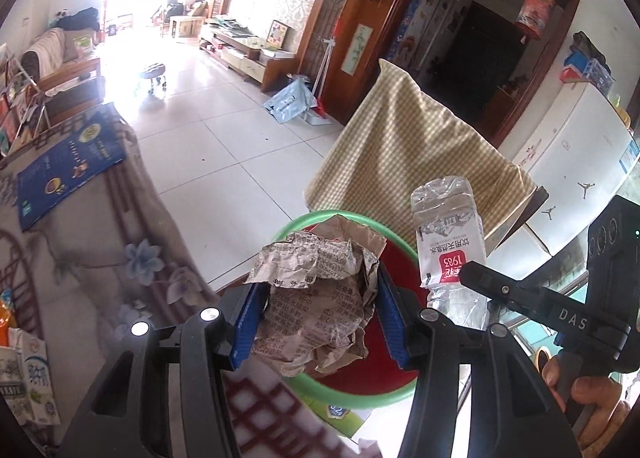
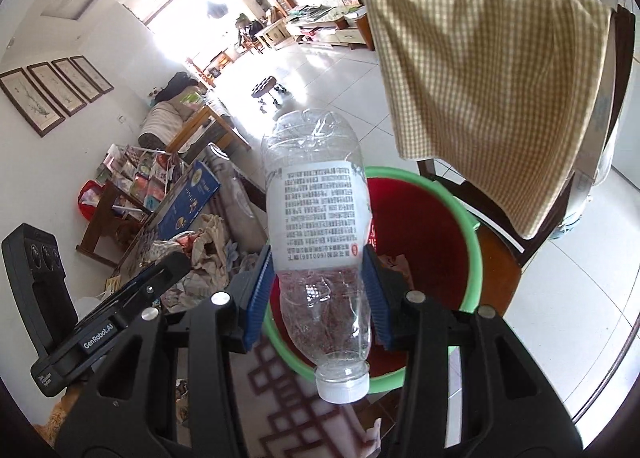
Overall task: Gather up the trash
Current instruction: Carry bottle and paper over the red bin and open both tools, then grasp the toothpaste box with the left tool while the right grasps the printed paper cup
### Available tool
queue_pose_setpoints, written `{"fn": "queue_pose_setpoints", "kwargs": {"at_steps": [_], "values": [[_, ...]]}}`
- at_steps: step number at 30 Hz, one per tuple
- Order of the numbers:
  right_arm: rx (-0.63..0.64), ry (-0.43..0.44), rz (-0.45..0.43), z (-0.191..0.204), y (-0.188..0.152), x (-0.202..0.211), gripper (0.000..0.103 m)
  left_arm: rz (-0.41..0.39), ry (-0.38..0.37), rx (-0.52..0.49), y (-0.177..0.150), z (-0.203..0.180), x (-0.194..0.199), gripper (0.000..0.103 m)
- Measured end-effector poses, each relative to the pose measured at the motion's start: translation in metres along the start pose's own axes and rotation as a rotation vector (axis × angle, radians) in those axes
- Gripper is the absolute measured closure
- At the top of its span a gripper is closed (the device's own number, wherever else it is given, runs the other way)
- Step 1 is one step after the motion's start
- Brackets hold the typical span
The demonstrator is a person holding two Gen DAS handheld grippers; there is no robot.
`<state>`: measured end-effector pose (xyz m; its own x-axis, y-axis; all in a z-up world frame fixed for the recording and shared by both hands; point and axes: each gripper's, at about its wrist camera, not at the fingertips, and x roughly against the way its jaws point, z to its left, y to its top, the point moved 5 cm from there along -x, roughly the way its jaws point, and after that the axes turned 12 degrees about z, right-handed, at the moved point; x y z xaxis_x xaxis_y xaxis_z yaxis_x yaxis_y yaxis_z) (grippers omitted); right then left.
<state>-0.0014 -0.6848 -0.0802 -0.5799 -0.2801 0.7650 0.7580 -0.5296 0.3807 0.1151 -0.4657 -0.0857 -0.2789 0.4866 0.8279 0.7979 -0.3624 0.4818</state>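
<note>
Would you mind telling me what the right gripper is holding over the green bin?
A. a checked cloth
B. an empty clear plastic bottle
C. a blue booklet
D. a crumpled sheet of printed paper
B: the right gripper has its jaws clamped on the plastic bottle, white cap toward the camera, above the green bin; the crumpled paper sits in the left gripper.

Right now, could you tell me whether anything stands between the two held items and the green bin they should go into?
Nothing visible does. The left gripper holds the crumpled paper and the right gripper holds the plastic bottle, both in front of the green bin, whose mouth is open and uncovered.
</note>
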Motion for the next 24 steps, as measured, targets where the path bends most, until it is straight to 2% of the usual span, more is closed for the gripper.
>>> {"fn": "queue_pose_setpoints", "kwargs": {"at_steps": [2, 4, 5, 6, 14, 24], "values": [[-0.004, -0.005, -0.002, -0.004, 0.002, 0.001, 0.06, 0.006, -0.008, -0.007, 0.004, -0.006, -0.007, 0.051], [-0.009, -0.009, -0.004, -0.006, 0.004, 0.0, 0.058, 0.013, -0.014, -0.012, 0.007, -0.012, -0.012, 0.043], [-0.015, -0.012, -0.006, -0.009, 0.004, 0.0, 0.055, 0.014, -0.011, -0.012, 0.008, -0.014, -0.014, 0.03], [-0.029, -0.012, -0.013, -0.013, 0.006, 0.002, 0.047, 0.002, -0.01, -0.009, 0.008, -0.014, -0.013, 0.026], [-0.039, -0.009, -0.034, -0.018, 0.001, 0.012, 0.045, -0.023, -0.021, 0.04, 0.003, 0.001, 0.004, 0.026], [0.03, 0.018, -0.01, 0.023, -0.002, 0.0, 0.042, -0.07, 0.054, 0.125, -0.03, 0.05, 0.044, 0.026]]}}
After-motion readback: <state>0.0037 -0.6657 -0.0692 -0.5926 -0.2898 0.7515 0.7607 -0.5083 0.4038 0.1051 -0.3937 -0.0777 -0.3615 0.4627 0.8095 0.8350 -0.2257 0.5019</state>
